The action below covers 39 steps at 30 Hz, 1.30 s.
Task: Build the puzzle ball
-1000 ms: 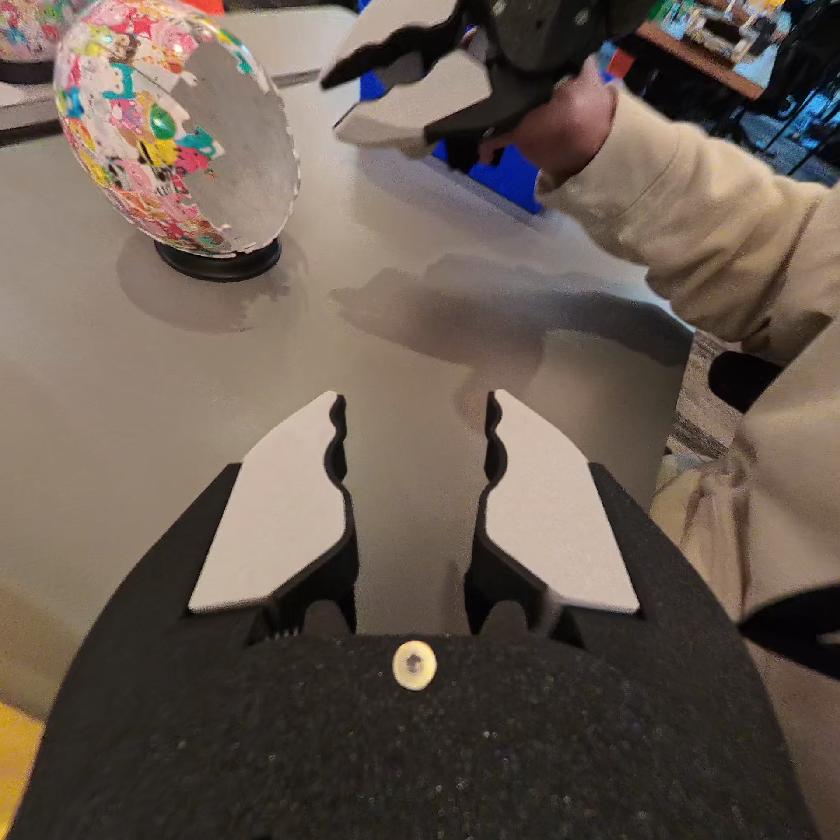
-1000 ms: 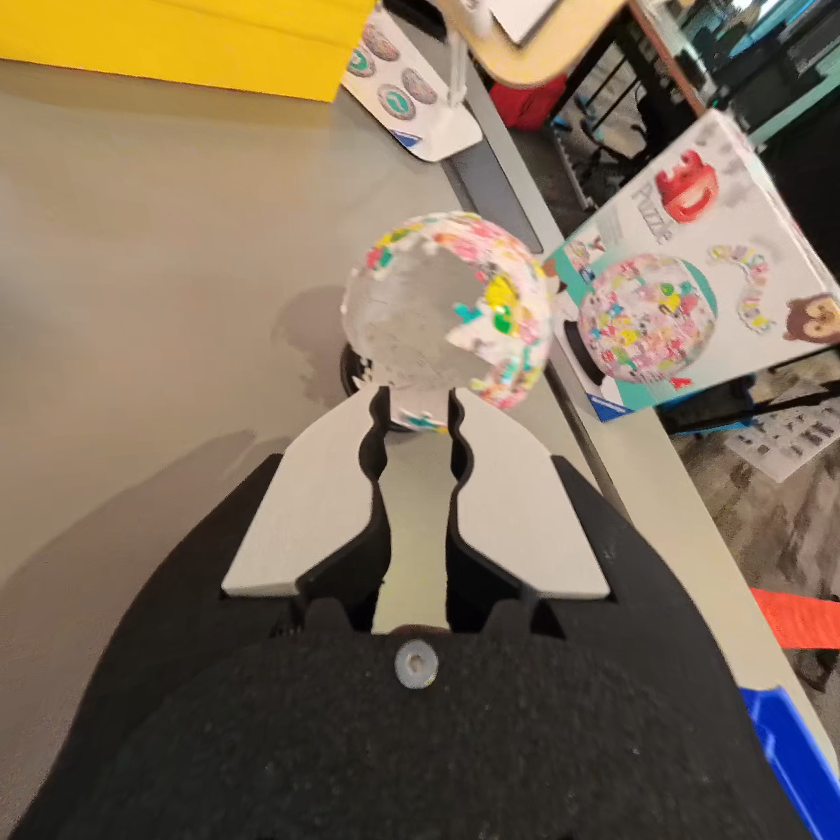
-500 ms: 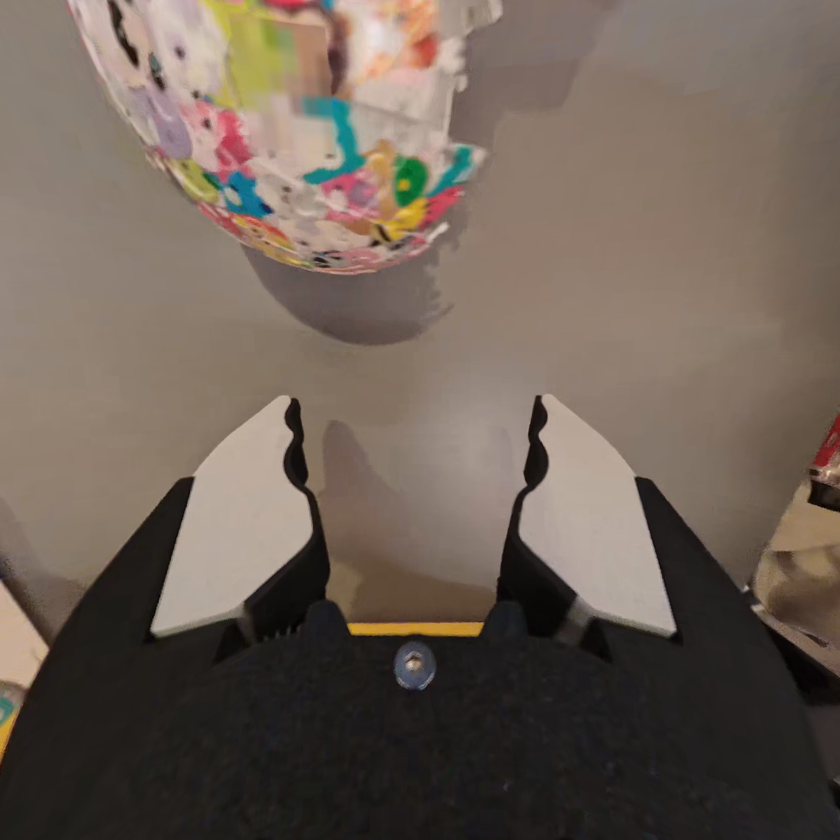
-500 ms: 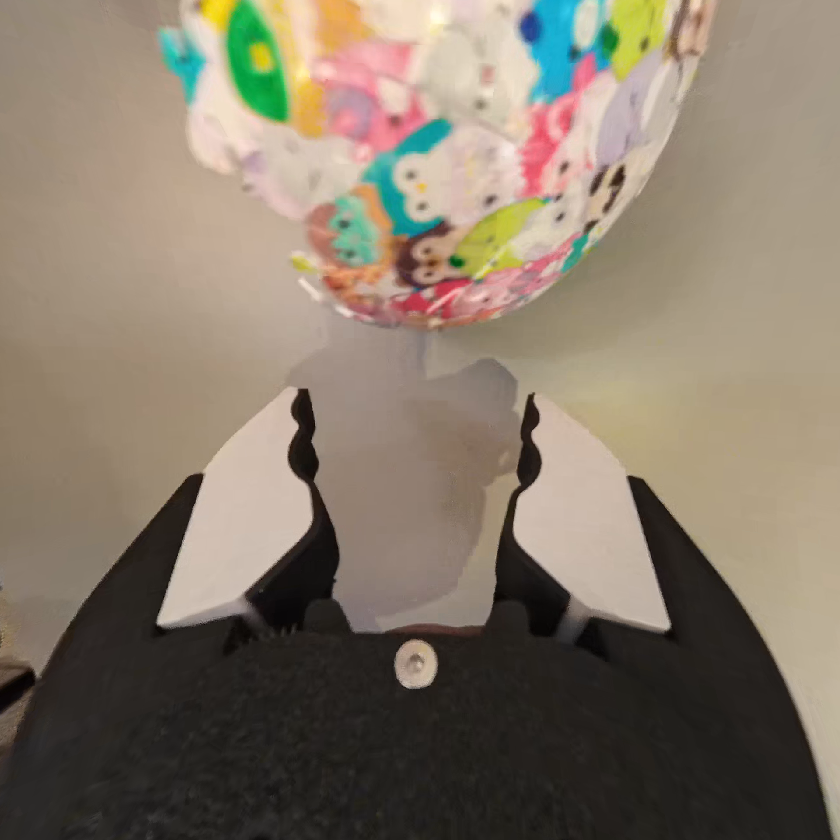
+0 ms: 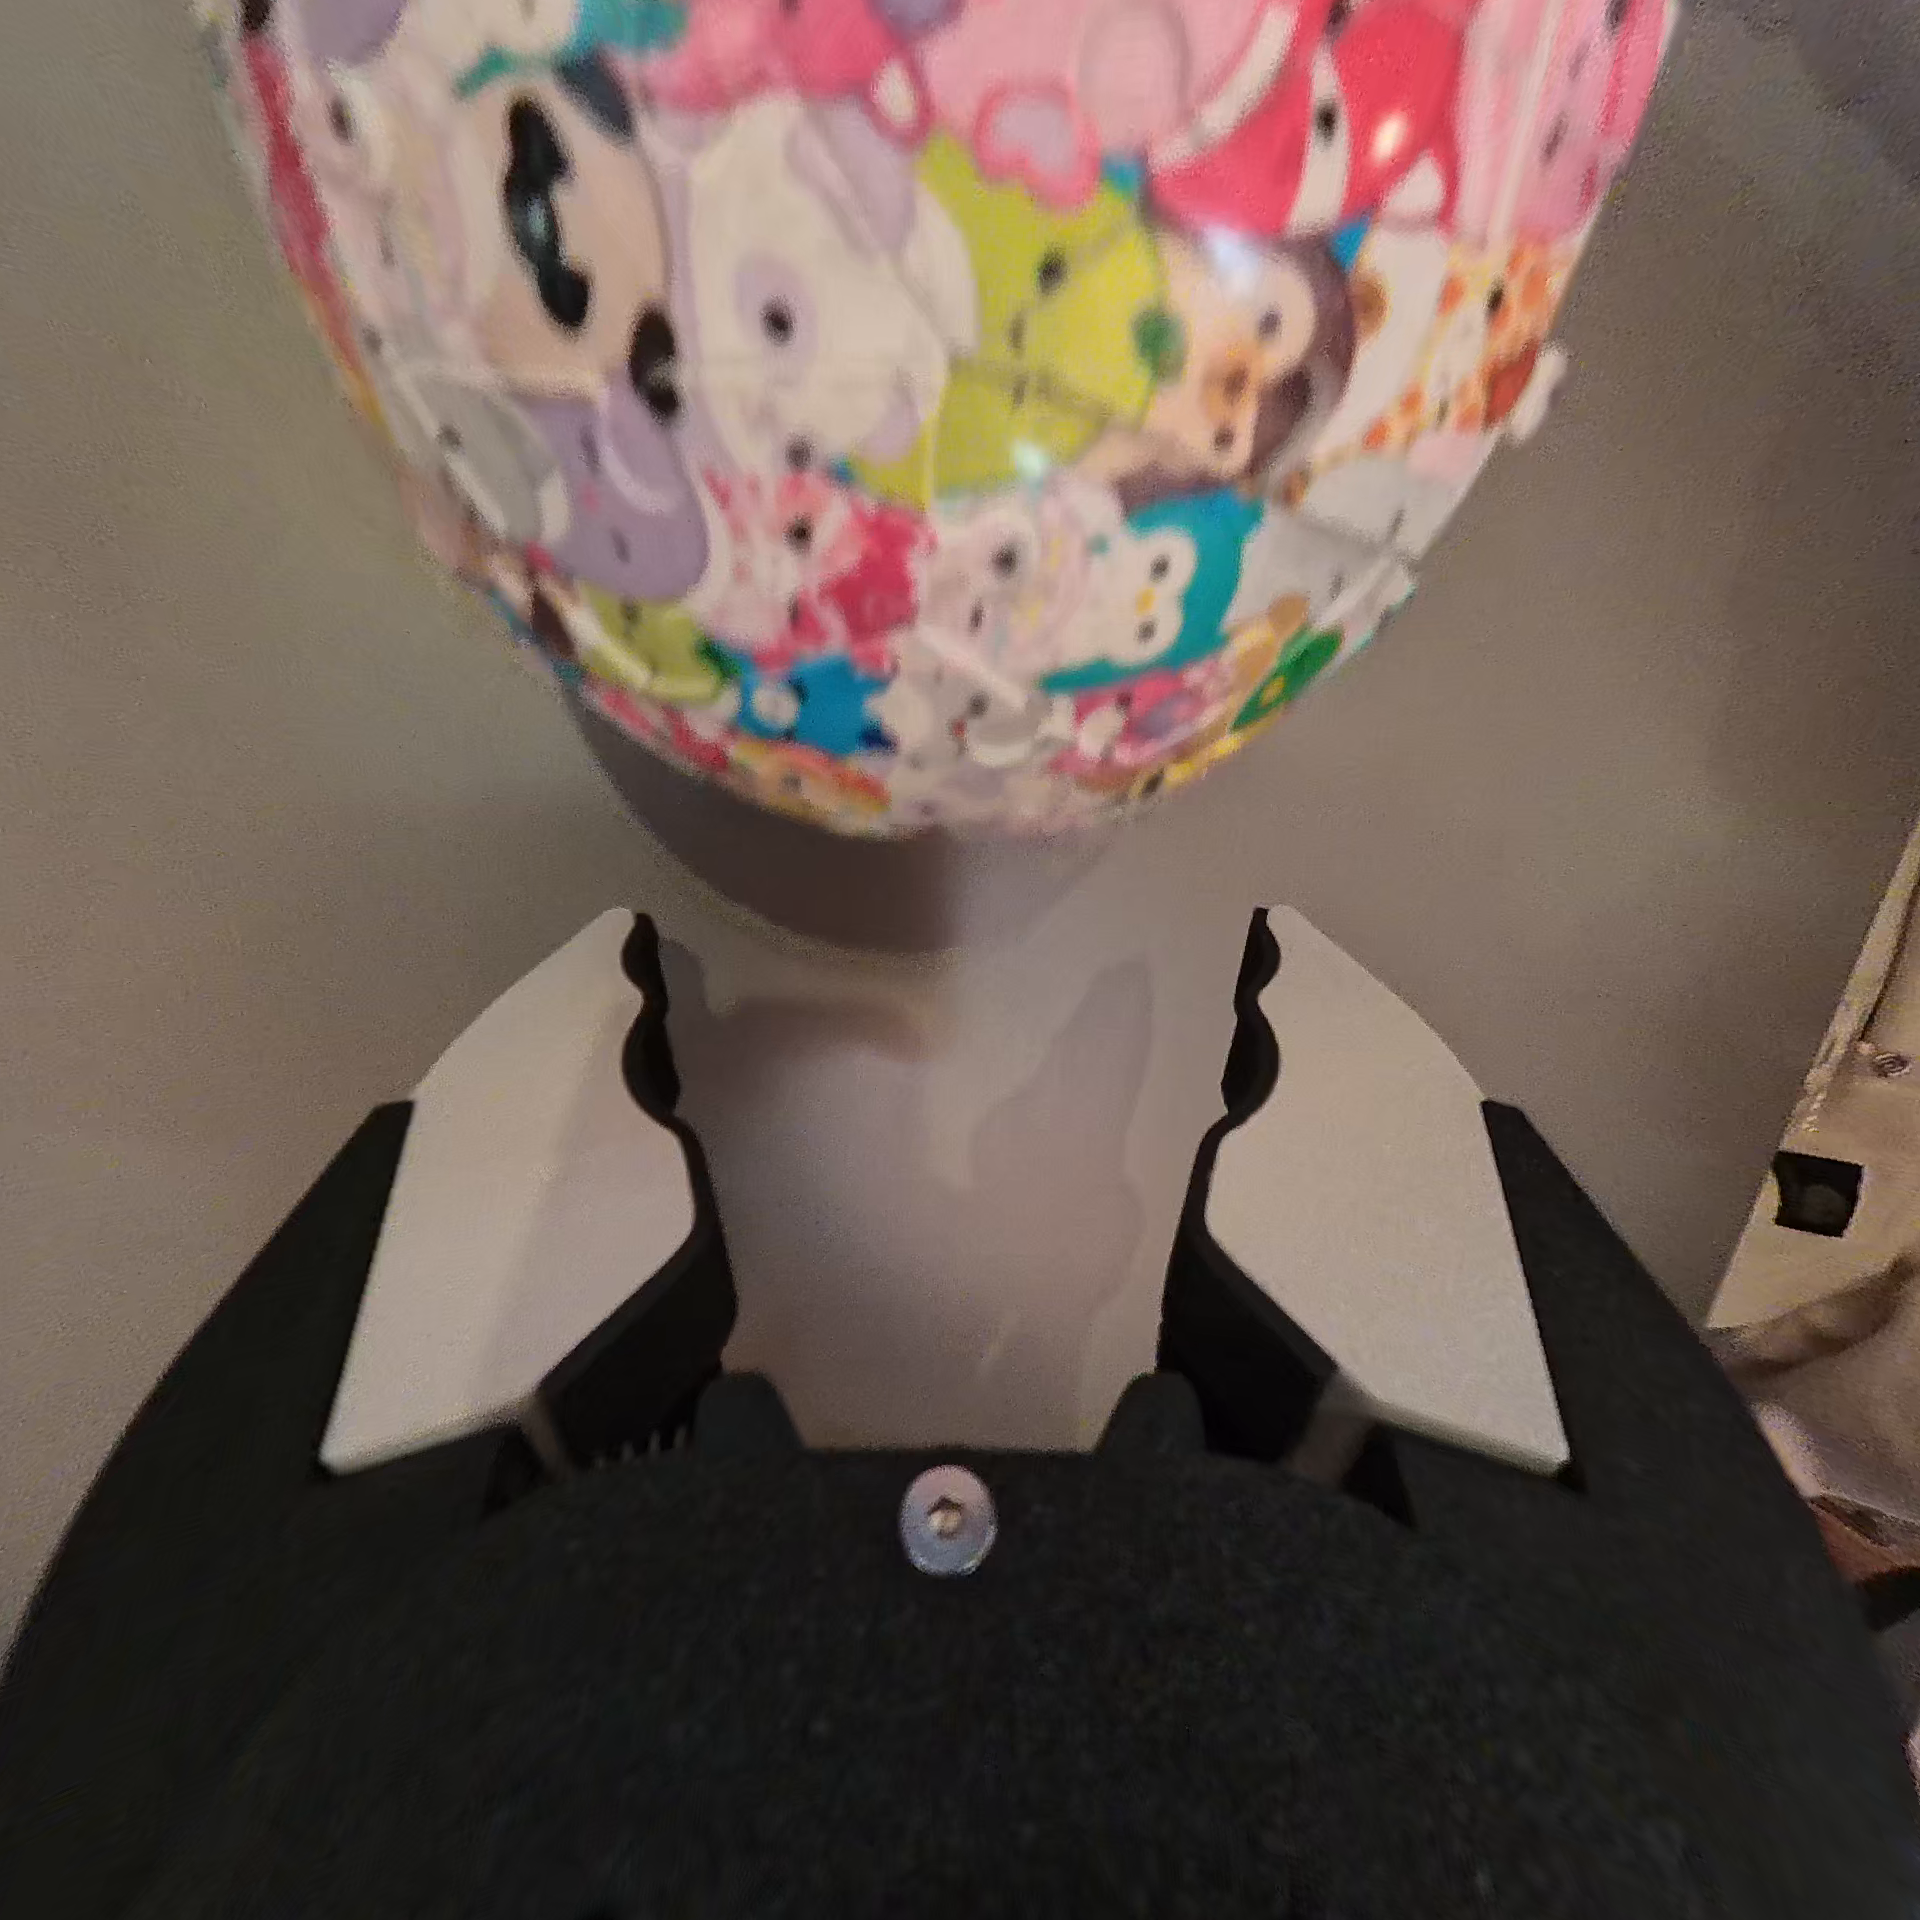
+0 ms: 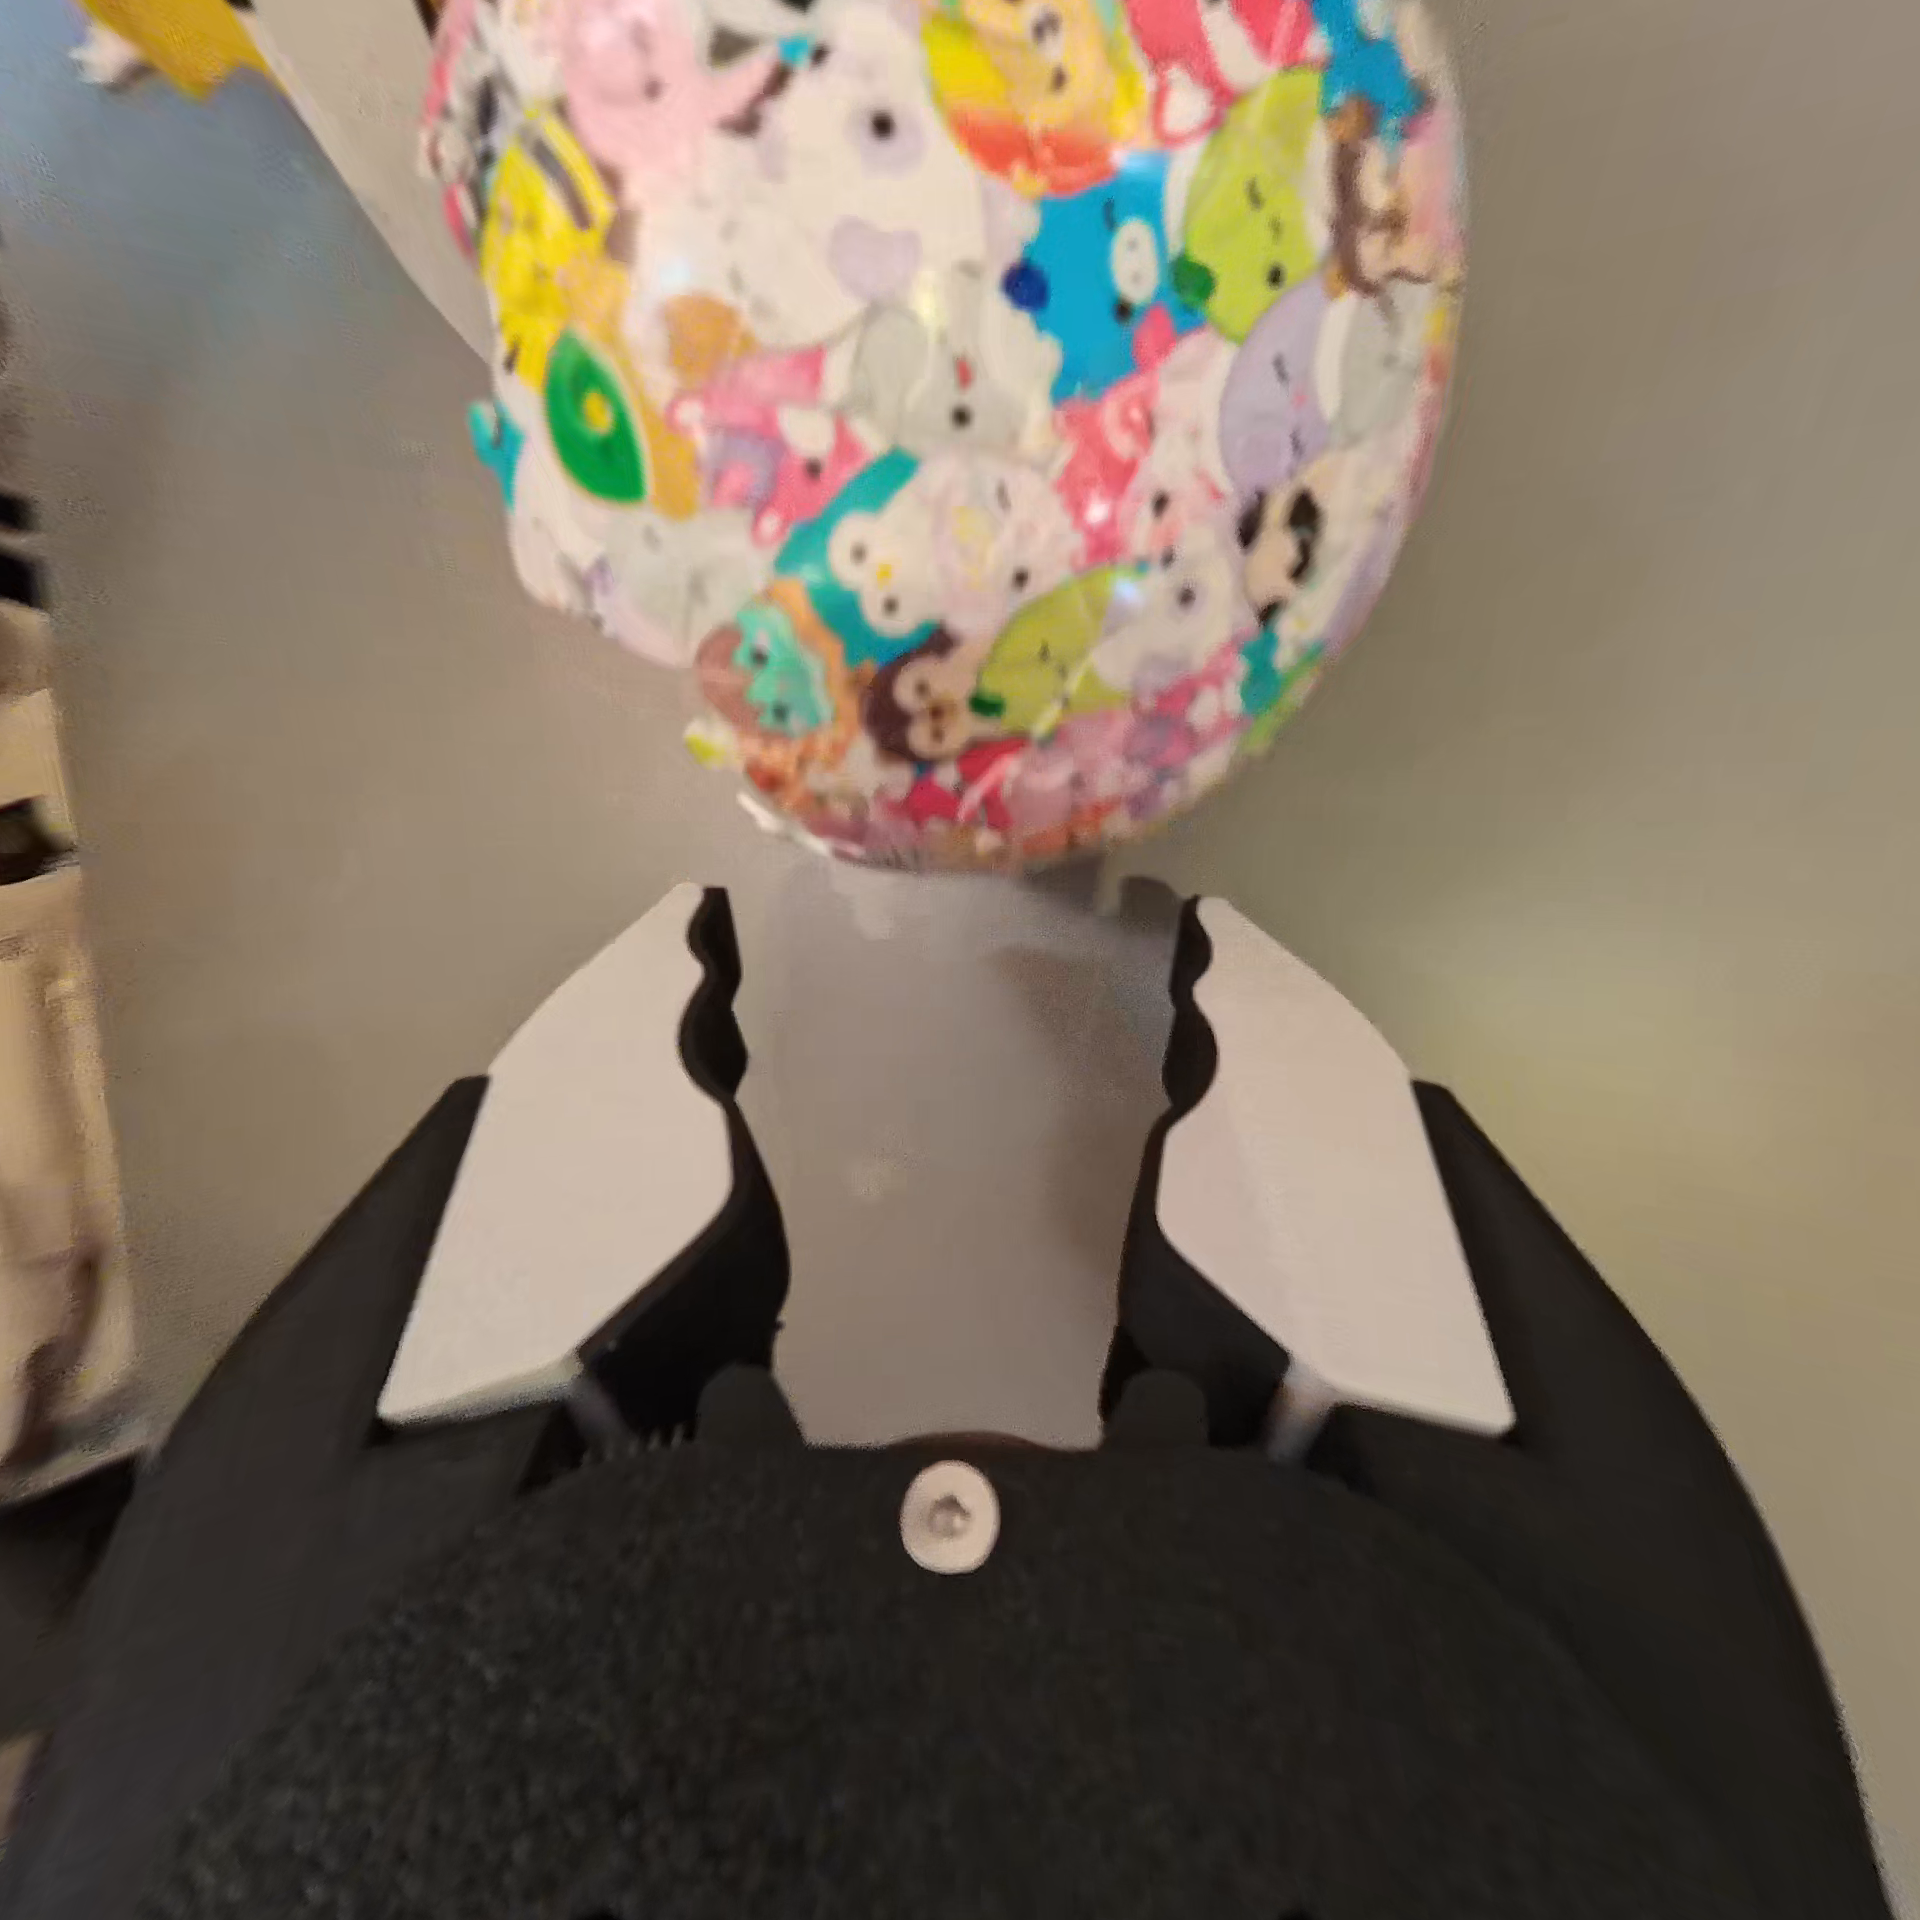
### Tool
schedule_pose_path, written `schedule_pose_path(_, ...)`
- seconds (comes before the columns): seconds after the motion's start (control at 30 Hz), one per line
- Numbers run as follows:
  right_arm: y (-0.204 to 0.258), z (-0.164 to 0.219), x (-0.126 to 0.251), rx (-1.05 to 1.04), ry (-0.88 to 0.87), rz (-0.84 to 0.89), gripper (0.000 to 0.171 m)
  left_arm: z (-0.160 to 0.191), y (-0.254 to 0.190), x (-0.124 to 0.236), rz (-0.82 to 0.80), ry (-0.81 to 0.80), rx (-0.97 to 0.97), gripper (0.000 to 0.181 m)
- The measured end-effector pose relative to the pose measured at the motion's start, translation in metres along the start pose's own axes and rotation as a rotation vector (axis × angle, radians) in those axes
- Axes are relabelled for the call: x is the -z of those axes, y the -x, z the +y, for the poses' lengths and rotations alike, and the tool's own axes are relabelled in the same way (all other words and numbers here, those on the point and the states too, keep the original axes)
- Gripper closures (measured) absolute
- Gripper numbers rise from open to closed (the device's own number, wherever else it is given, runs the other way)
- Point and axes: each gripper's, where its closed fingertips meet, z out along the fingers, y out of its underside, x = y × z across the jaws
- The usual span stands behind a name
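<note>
The colourful puzzle ball [image 5: 935,416], covered in cartoon animal pictures, fills the top of the left wrist view and stands over the grey table [image 5: 208,831]. My left gripper [image 5: 945,935] is open and empty, pointing down just short of the ball's near side. The same ball [image 6: 987,447] fills the top of the right wrist view. My right gripper [image 6: 951,920] is open and empty, its tips just short of the ball's lower edge. The ball's stand and its open gap are hidden in both views.
A beige sleeve or cloth [image 5: 1829,1195] shows at the right edge of the left wrist view. A yellow object [image 6: 177,42] and a pale slanted edge [image 6: 353,156] show at the top left of the right wrist view. Blurred clutter [image 6: 42,1039] lies at the left edge.
Both grippers have swung from a far view of the ball on its stand to close above it. The ball now looms larger in both views. Both jaws have opened wider.
</note>
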Motion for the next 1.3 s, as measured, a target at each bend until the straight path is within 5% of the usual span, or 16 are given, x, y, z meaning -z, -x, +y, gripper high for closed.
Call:
schedule_pose_path(0.07, -0.003, 0.004, 0.015, 0.026, -0.059, 0.155, 0.090, 0.008, 0.002, 0.009, -0.032, -0.017, 0.001, 0.078)
schedule_pose_path(0.27, 0.013, -0.014, 0.043, -0.138, -0.637, 0.626, 0.095, 0.004, -0.008, 0.046, -0.163, -0.219, 0.104, 0.085)
schedule_pose_path(0.4, 0.029, -0.022, 0.047, -0.075, -0.743, 0.885, 0.112, -0.001, -0.065, 0.063, -0.221, -0.430, 0.115, 0.084)
schedule_pose_path(0.57, 0.036, -0.026, 0.030, 0.104, -0.694, 0.769, 0.118, -0.017, -0.156, 0.044, -0.147, -0.717, 0.102, 0.101)
schedule_pose_path(0.67, 0.029, -0.015, 0.041, 0.143, -0.719, 0.688, 0.116, -0.029, -0.182, 0.019, -0.115, -0.757, 0.059, 0.105)
schedule_pose_path(0.83, 0.021, -0.021, 0.031, 0.075, -0.726, 0.724, 0.101, -0.028, -0.177, 0.008, -0.235, -0.769, 0.023, 0.108)
schedule_pose_path(0.93, 0.018, -0.019, 0.032, 0.094, -0.651, 0.937, 0.118, -0.021, -0.147, 0.020, -0.409, -0.761, 0.048, 0.106)
schedule_pose_path(1.1, 0.017, -0.014, 0.029, 0.052, -0.566, 0.675, 0.102, -0.014, -0.105, 0.027, -0.345, -0.565, 0.123, 0.084)
schedule_pose_path(1.17, 0.018, -0.007, 0.029, -0.006, -0.529, 0.568, 0.112, -0.012, -0.094, 0.027, -0.348, -0.491, 0.128, 0.084)
schedule_pose_path(1.3, 0.006, -0.016, 0.036, -0.163, -0.730, 0.760, 0.102, -0.020, -0.099, 0.030, -0.367, -0.558, 0.151, 0.091)
